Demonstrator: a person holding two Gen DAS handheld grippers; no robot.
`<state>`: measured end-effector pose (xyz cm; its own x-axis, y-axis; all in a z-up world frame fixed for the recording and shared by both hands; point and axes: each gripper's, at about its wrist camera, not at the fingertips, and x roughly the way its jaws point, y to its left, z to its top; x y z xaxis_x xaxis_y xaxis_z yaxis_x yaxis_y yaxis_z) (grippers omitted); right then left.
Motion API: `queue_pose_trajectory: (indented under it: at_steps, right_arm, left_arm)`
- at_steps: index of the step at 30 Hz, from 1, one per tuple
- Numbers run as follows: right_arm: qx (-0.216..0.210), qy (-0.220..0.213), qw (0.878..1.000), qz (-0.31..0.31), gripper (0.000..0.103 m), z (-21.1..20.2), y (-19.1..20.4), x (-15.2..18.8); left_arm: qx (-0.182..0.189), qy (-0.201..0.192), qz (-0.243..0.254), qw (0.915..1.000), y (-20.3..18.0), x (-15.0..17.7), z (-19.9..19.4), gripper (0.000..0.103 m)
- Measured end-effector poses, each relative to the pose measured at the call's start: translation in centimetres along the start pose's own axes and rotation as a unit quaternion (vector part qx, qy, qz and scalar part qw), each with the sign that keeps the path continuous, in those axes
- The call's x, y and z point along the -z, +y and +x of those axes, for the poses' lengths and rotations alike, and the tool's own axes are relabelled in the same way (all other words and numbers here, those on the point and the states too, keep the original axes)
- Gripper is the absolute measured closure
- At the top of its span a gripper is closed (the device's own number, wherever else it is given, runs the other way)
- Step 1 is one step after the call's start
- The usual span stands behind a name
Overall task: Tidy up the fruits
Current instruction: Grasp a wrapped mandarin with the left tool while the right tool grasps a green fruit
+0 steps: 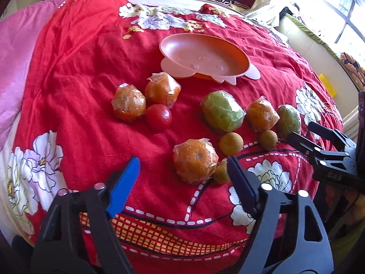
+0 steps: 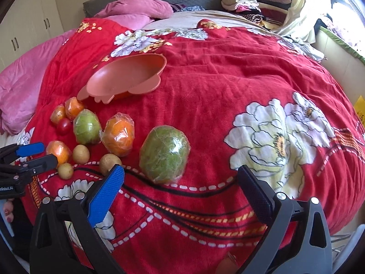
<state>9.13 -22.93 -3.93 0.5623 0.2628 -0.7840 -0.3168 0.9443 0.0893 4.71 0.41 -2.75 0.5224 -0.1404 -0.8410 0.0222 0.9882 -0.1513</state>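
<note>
Fruits lie on a red flowered bedspread (image 1: pixel 79 68). A pink plastic dish (image 1: pixel 203 57) sits empty behind them; it also shows in the right wrist view (image 2: pixel 127 77). My left gripper (image 1: pixel 183 173) is open and empty, just short of a wrapped orange (image 1: pixel 195 161) with a small longan (image 1: pixel 221 172) beside it. Further off lie two wrapped oranges (image 1: pixel 129 105), a tomato (image 1: pixel 159 117), a wrapped green fruit (image 1: pixel 222 111) and another orange (image 1: pixel 262 114). My right gripper (image 2: pixel 181 178) is open and empty, just short of a wrapped green fruit (image 2: pixel 164 154).
Pink pillows (image 2: pixel 136 9) lie at the head of the bed. Folded clothes (image 2: pixel 246 0) are piled at the far right by a window. The bedspread's right half (image 2: pixel 262 80) holds no fruit. The bed edge drops off just below both grippers.
</note>
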Motion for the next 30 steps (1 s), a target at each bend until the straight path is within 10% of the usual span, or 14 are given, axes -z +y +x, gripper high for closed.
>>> queue_pose_trajectory:
  at_steps: [13, 30]
  right_arm:
    - [-0.033, 0.015, 0.999, -0.006, 0.051, 1.4, 0.3, -0.8]
    - [-0.063, 0.002, 0.998, 0.008, 0.059, 1.6, -0.3, -1.6]
  left_arm:
    - [0.056, 0.017, -0.005, 0.9982, -0.3, -0.6, 1.4, 0.056]
    - [0.075, 0.028, -0.009, 0.9968, 0.7, -1.0, 2.7, 0.071]
